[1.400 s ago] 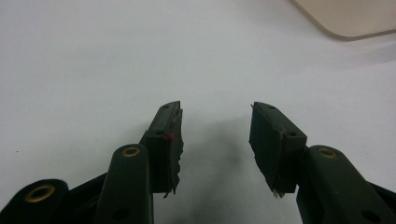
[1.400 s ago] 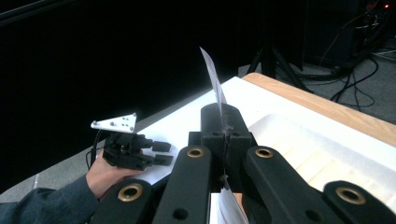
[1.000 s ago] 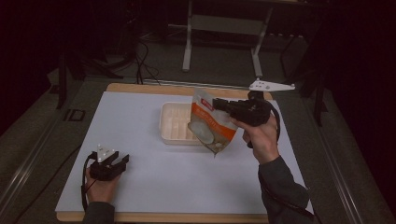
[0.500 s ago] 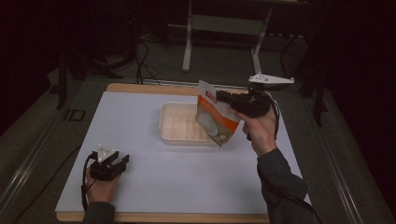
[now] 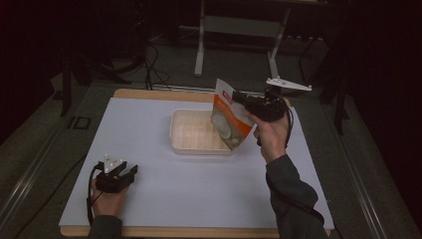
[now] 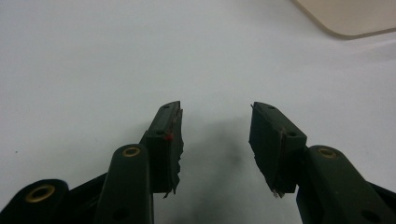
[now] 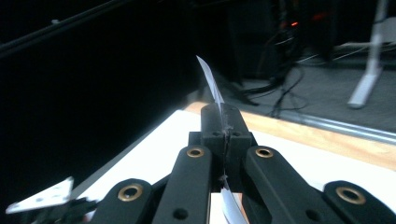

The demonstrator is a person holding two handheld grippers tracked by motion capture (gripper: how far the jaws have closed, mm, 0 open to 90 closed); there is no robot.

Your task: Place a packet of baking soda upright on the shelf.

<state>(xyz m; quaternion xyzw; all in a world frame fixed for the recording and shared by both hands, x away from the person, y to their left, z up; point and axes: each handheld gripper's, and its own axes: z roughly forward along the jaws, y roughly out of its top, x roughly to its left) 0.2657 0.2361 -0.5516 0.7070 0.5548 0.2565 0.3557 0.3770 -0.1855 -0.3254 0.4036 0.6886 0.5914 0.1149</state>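
Orange pouch [image 5: 228,121] (one) — right gripper [image 5: 238,97] pinching; one tray [image 5: 195,133].

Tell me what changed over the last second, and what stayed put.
The right gripper kept its jaws shut on the pouch and carried it a little up and toward the far right, swinging it more upright; it hangs over the tray's right end. Nothing was let go or newly grasped. The left gripper stayed resting on the table with its jaws open, and the tray did not move.
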